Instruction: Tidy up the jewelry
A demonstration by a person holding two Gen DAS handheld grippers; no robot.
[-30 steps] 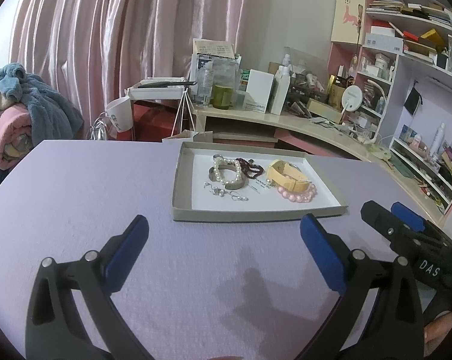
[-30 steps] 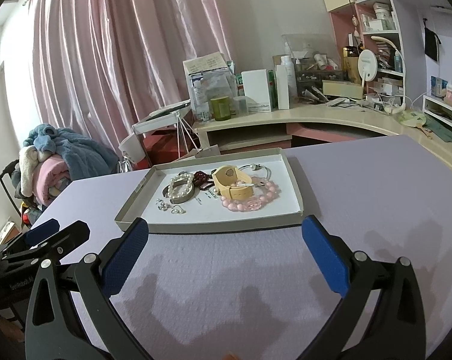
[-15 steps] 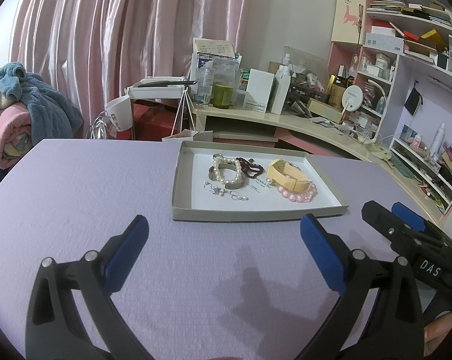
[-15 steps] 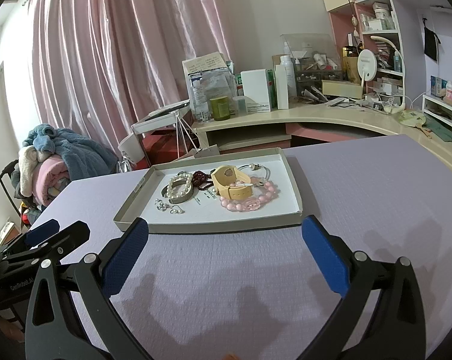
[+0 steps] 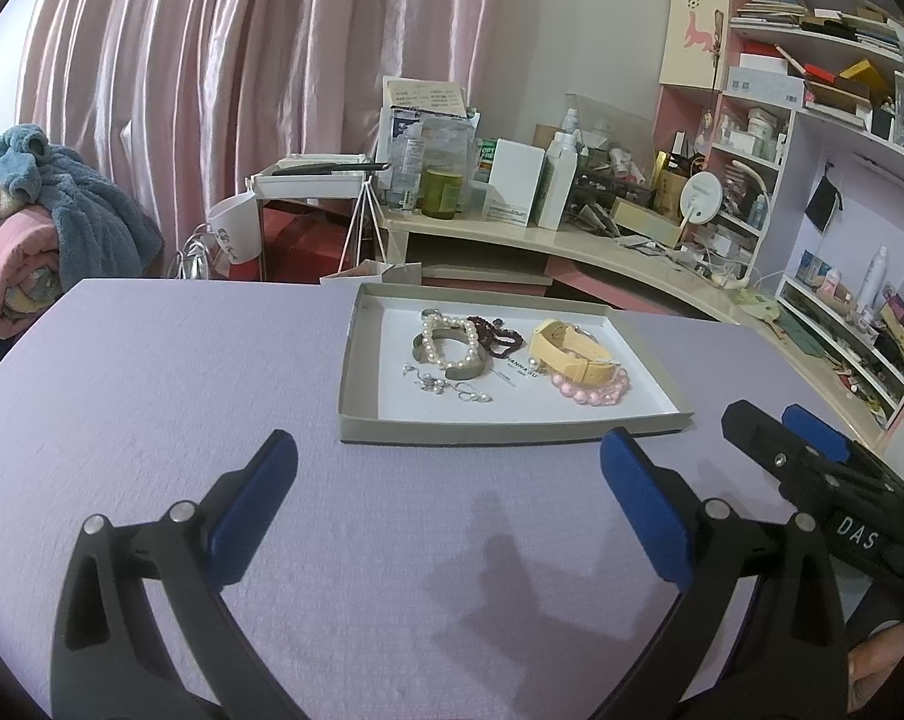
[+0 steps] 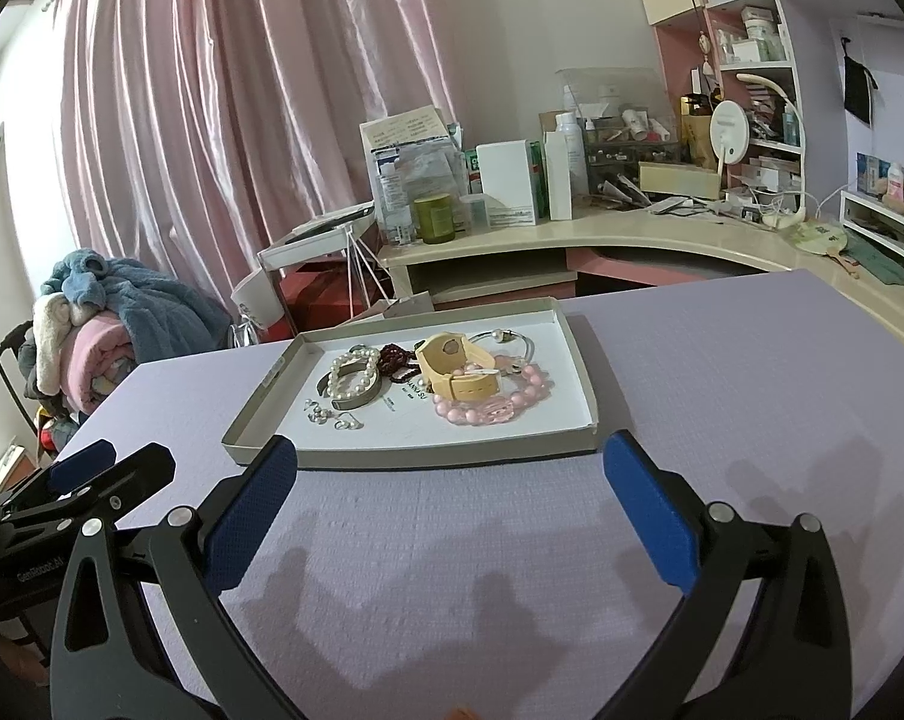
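A shallow grey box lid (image 5: pixel 356 360) (image 6: pixel 260 408) lies on the lilac table and holds the jewelry: a pearl bracelet (image 5: pixel 449 339) (image 6: pixel 353 375) on a metal cuff, dark red beads (image 5: pixel 499 336) (image 6: pixel 398 363), a yellow watch (image 5: pixel 571 351) (image 6: pixel 457 369), a pink bead bracelet (image 5: pixel 595 390) (image 6: pixel 499 405) and small silver earrings (image 5: pixel 446 387) (image 6: pixel 332 417). My left gripper (image 5: pixel 449 480) is open and empty, just short of the lid's near wall. My right gripper (image 6: pixel 449 480) is open and empty, also in front of the lid.
The right gripper shows at the right edge of the left wrist view (image 5: pixel 811 480); the left gripper shows at the left of the right wrist view (image 6: pixel 80 492). A cluttered desk (image 5: pixel 571 240) and shelves (image 5: pixel 811 138) stand behind. Folded blankets (image 5: pixel 32 240) sit far left.
Both grippers have moved slightly closer to the box lid. Both stay open and empty.
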